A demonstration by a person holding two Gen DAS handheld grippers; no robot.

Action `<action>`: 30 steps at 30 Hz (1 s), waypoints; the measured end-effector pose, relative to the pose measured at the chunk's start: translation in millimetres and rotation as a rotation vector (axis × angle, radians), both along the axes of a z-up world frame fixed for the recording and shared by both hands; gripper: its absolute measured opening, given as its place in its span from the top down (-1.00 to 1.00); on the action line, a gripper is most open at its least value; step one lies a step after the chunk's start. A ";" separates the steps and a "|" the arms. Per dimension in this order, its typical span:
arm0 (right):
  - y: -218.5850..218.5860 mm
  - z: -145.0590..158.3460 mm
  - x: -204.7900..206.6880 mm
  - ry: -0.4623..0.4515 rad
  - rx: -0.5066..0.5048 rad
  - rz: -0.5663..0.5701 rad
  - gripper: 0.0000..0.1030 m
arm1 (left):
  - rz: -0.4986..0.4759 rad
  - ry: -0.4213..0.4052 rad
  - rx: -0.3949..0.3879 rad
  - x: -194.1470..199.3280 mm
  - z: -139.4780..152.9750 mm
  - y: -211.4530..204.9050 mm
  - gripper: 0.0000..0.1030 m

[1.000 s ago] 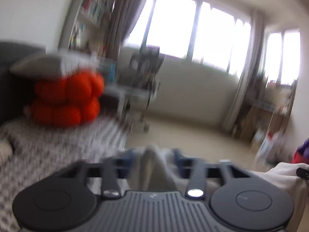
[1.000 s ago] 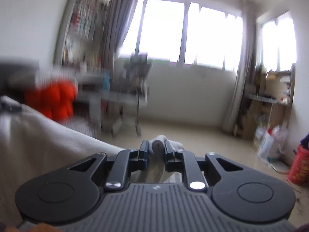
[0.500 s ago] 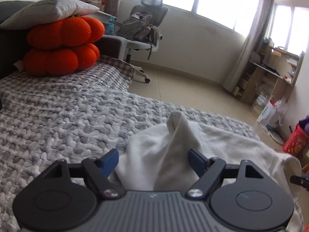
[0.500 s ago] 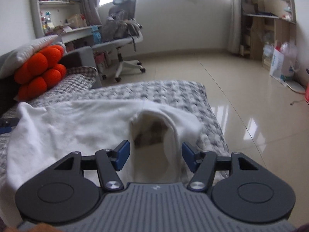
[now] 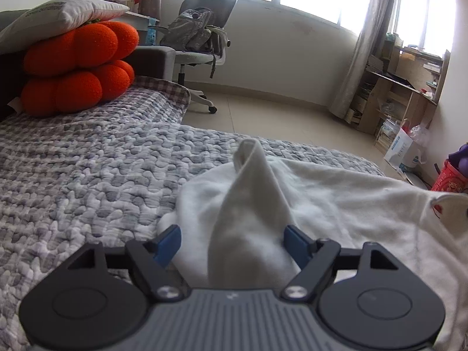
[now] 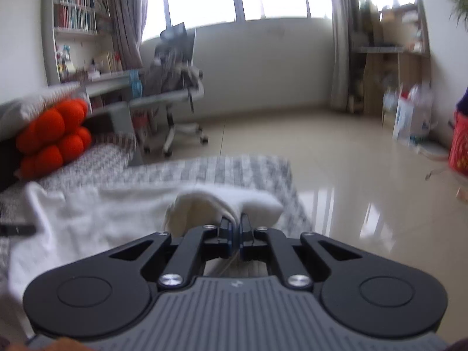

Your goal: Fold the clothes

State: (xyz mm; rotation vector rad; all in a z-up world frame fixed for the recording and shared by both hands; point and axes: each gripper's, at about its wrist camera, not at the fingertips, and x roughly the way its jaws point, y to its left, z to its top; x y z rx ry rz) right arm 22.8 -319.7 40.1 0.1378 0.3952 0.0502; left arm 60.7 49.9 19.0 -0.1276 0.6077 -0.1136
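Firstly, left gripper point(image 5: 232, 241): blue pads point(image 5: 168, 241) wide apart, a raised peak of the white garment point(image 5: 321, 204) standing between them, contact not discernible. Right gripper point(image 6: 236, 228): fingers pressed together, clamped on a fold of the garment point(image 6: 96, 216). Garment lies spread on the grey quilt point(image 5: 87, 169). Left view: orange cushions point(image 5: 76, 67) at 10 o'clock under a pillow point(image 5: 58, 14); chair point(image 5: 201, 44) with backpack point(image 5: 190, 30) at 12; shelves point(image 5: 400, 87) at 2; red basket point(image 5: 450, 175) at 3.
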 end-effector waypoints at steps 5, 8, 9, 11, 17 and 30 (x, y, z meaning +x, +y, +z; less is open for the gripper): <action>-5.8 43.0 -13.6 -0.128 -0.010 -0.048 0.92 | 0.003 -0.025 0.012 -7.3 9.6 -2.3 -0.70; -9.2 68.8 -21.8 -0.205 -0.017 -0.077 0.92 | -0.015 -0.042 0.016 -11.8 16.1 -6.5 -0.75; -10.4 77.4 -24.5 -0.231 -0.019 -0.086 0.92 | -0.022 -0.048 0.017 -13.3 18.4 -7.8 -0.75; -13.7 94.8 -30.5 -0.282 -0.020 -0.104 0.92 | -0.037 -0.058 0.009 -16.6 24.4 -8.5 -0.75; -21.6 146.9 -59.1 -0.493 0.096 -0.063 0.90 | -0.154 -0.131 -0.052 -33.2 47.2 -22.8 -0.80; 125.7 77.8 42.1 -0.174 0.082 0.372 0.87 | 0.022 -0.004 0.081 -34.0 30.5 -7.8 -0.99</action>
